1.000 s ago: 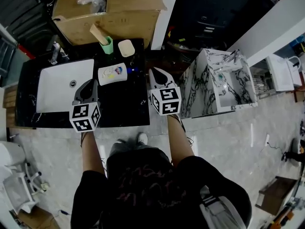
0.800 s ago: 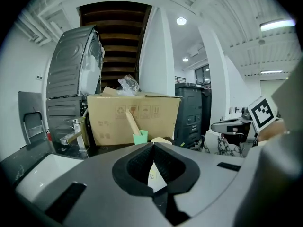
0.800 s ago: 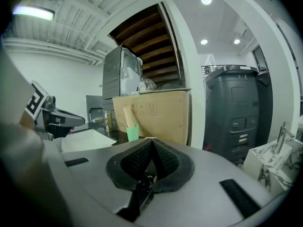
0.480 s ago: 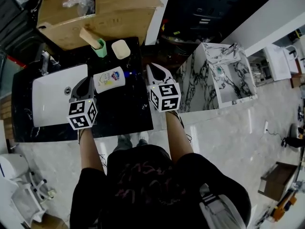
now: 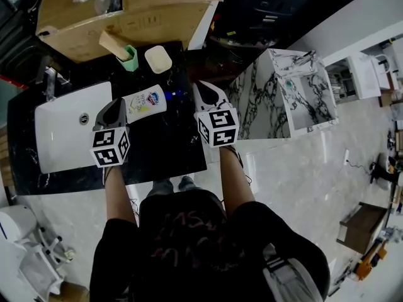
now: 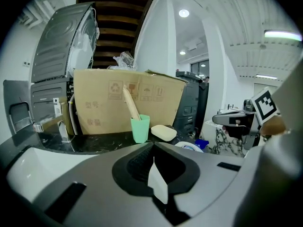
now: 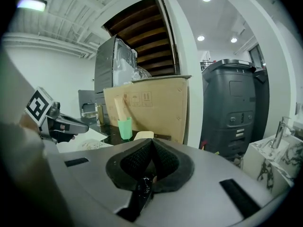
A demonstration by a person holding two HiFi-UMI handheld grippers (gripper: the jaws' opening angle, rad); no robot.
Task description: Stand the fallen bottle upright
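Note:
The fallen bottle [image 5: 146, 103] is white with a blue cap [image 5: 176, 95] and lies on its side on the black marble counter [image 5: 157, 150], just right of the white sink [image 5: 63, 124]. My left gripper [image 5: 116, 107] is shut and empty, its tip close to the bottle's base end, over the sink's right rim. My right gripper [image 5: 201, 89] is shut and empty, a little right of the cap. In the left gripper view the bottle [image 6: 189, 147] shows just past the closed jaws [image 6: 152, 146]. The right gripper view shows its jaws [image 7: 151, 143] closed and the bottle [image 7: 92, 145] low at left.
A green cup [image 5: 129, 58] holding a wooden handle and a cream soap bar [image 5: 158, 59] stand behind the bottle. A cardboard box [image 5: 126, 11] sits behind the counter. A faucet [image 5: 47, 77] is at the sink's back left. A marble vanity [image 5: 277, 93] stands to the right.
Both grippers have moved forward and lower toward the counter. The left tip has come closer to the bottle's base end. Both stay shut; the bottle has not moved.

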